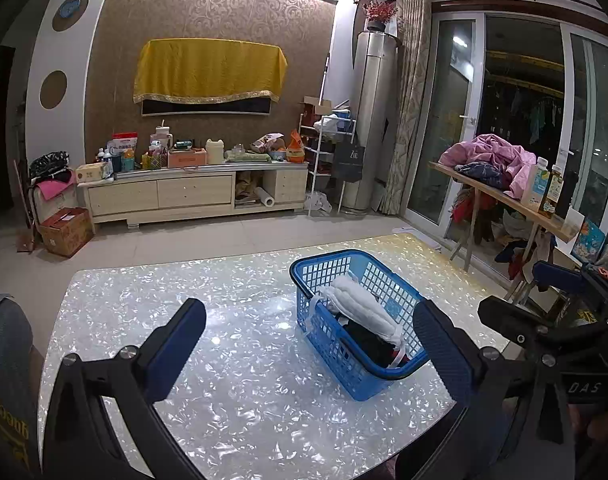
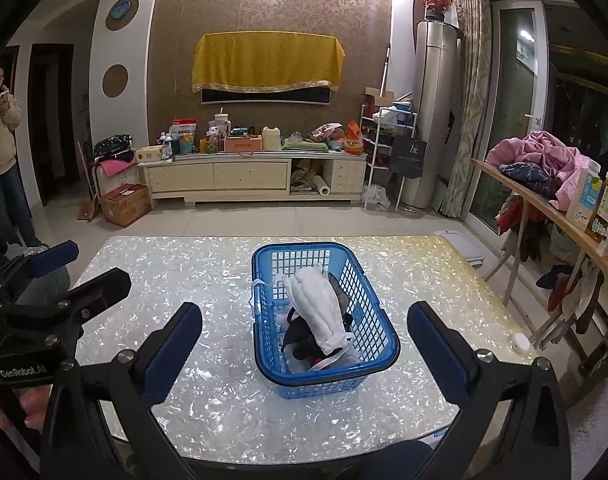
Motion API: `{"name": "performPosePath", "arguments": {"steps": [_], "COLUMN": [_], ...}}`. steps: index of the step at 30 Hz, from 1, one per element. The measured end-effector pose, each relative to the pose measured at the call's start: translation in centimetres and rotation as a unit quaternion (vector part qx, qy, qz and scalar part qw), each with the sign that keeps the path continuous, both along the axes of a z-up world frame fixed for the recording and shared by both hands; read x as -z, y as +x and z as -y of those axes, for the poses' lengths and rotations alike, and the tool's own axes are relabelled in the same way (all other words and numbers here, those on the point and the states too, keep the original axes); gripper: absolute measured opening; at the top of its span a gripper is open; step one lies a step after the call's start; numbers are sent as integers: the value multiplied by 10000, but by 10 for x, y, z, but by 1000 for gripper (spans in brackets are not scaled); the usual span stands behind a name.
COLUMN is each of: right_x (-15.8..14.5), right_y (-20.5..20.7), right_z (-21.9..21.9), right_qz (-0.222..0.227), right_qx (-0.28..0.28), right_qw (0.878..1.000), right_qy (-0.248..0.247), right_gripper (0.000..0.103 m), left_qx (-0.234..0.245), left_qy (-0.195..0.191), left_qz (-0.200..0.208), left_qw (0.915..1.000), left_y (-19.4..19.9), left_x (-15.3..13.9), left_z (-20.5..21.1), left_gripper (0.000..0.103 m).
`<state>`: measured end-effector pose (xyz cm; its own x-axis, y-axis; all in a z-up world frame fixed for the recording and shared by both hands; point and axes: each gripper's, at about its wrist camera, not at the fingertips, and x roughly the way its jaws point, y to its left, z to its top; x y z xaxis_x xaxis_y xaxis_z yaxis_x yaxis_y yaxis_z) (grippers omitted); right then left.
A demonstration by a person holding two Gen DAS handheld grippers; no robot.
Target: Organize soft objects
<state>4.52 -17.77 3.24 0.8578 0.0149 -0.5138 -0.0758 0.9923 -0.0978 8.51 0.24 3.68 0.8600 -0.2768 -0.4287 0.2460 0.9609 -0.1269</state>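
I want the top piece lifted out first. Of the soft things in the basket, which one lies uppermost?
The white padded cloth lies uppermost in the blue basket, stretched along its length; the black items sit beneath it.

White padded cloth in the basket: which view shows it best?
The right wrist view: the white padded cloth lies centred and whole in the blue basket. The left wrist view shows it off-centre, near one finger.

Yellow cloth over TV, cluttered cabinet, cardboard box
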Motion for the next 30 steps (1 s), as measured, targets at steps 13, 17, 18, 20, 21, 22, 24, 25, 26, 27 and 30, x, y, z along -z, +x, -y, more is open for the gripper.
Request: {"name": "performPosePath", "arguments": {"steps": [13,17,18,20,21,22,24,25,26,27,30], "right_x": [-3,-3,-3,-4,-4,-4,-6,-6,-6,-7,-7], "right_y": [-3,-4,-3,-3,-4,-3,-4,-4,-4,-4,-3], "right_z": [-2,-3,-3,-3,-4,-3,-3,-3,-4,-4,-3], "right_qz": [15,20,18,37,47,51,66,68,73,71,53], "right_qx": [-30,-50,-64,-78,-98,-96,-105,-103,-101,-99,-89], "right_qw": [10000,10000,10000,9999,9999,9999,9999,9999,9999,9999,9999], "right_qy": [-26,-31,-33,-52,-58,-58,-42,-47,-56,-60,-49], "right_gripper": [103,103,103,103,103,103,103,103,103,103,103], "left_qx": [0,-116,-132,-130,-148,-164,-173,-162,-162,-162,-144], "left_qy": [-87,16,5,-75,-101,-97,-68,-71,-69,-62,-36], "left_qz": [-18,-38,-30,-26,-18,-1,18,22,22,25,18], "left_qw": [10000,9999,9999,9999,9998,9998,9998,9998,9998,9998,9999], "left_y": [-4,-3,-3,-3,-4,-5,-5,-5,-6,-6,-6], "left_x": [-2,-2,-2,-2,-2,-2,-2,-2,-2,-2,-1], "left_z": [2,4,3,1,0,0,0,0,1,1,2], "left_gripper": [103,103,103,103,103,103,103,103,103,103,103]}}
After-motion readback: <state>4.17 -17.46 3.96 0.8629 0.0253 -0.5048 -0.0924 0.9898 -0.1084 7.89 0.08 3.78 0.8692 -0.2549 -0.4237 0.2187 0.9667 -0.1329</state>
